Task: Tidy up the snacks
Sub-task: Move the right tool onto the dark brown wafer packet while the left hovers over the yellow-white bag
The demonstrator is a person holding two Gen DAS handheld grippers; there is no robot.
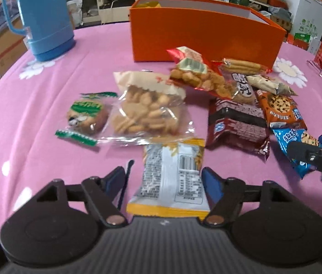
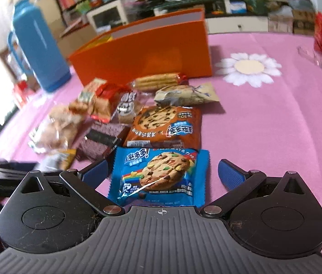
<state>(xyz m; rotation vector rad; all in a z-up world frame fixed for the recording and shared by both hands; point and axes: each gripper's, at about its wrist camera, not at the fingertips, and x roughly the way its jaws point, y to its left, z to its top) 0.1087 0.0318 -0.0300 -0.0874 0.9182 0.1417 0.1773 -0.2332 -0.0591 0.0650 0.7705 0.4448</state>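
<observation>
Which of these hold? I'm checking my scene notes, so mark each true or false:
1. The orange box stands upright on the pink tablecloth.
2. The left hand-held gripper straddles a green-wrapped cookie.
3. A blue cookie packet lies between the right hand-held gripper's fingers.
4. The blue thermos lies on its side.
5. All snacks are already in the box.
1. True: the orange box stands on the pink tablecloth.
2. False: the left hand-held gripper straddles a yellow-edged packet; the green-wrapped cookie lies farther off.
3. True: the blue cookie packet lies between the fingers of the right hand-held gripper.
4. False: the blue thermos stands upright.
5. False: many packets lie on the cloth.
</observation>
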